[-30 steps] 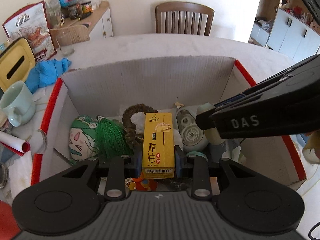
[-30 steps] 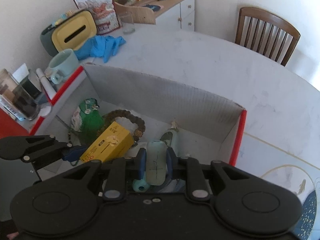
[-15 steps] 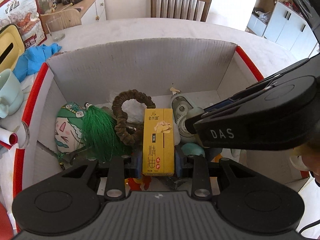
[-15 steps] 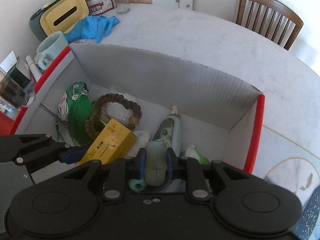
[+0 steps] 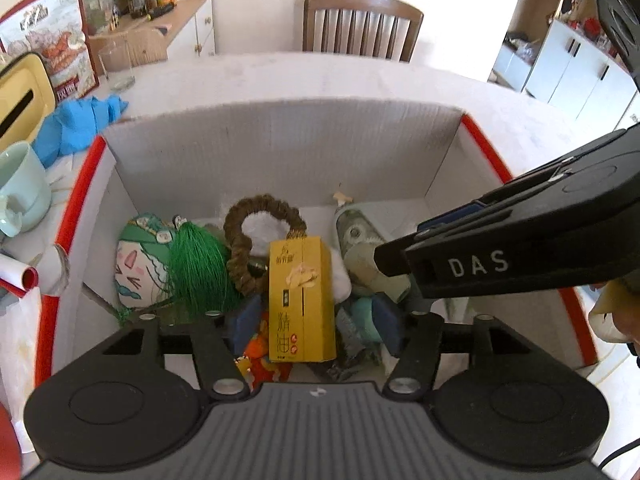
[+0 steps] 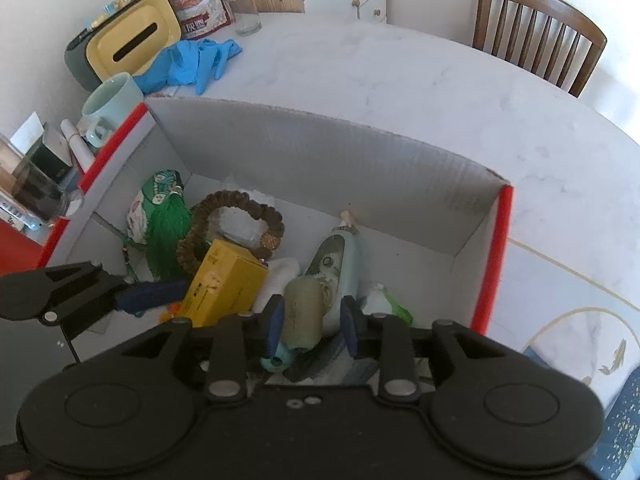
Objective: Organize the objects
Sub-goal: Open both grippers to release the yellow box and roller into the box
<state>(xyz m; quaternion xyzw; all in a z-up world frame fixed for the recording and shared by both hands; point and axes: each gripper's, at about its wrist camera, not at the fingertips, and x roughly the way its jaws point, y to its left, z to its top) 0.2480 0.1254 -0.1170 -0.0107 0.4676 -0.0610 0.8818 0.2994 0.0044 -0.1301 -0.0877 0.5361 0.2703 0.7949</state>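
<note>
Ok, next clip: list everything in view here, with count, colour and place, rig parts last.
box: 1, grey with red edges, on the table
carton: 1, yellow, in the box, between the left fingers
tube: 1, pale green, in the box, between the right fingers
bead loop: 1, brown, in the box
tassel: 1, green, in the box
pouch: 1, green and white, box's left side
mug: 1, pale green, left of the box
gloves: blue, count unclear, on the table
glass: 1, clear, on the table
chair: 1, brown, behind the table
left gripper: black, jaws have just opened off the carton
right gripper: black, jaws have just opened off the tube
</note>
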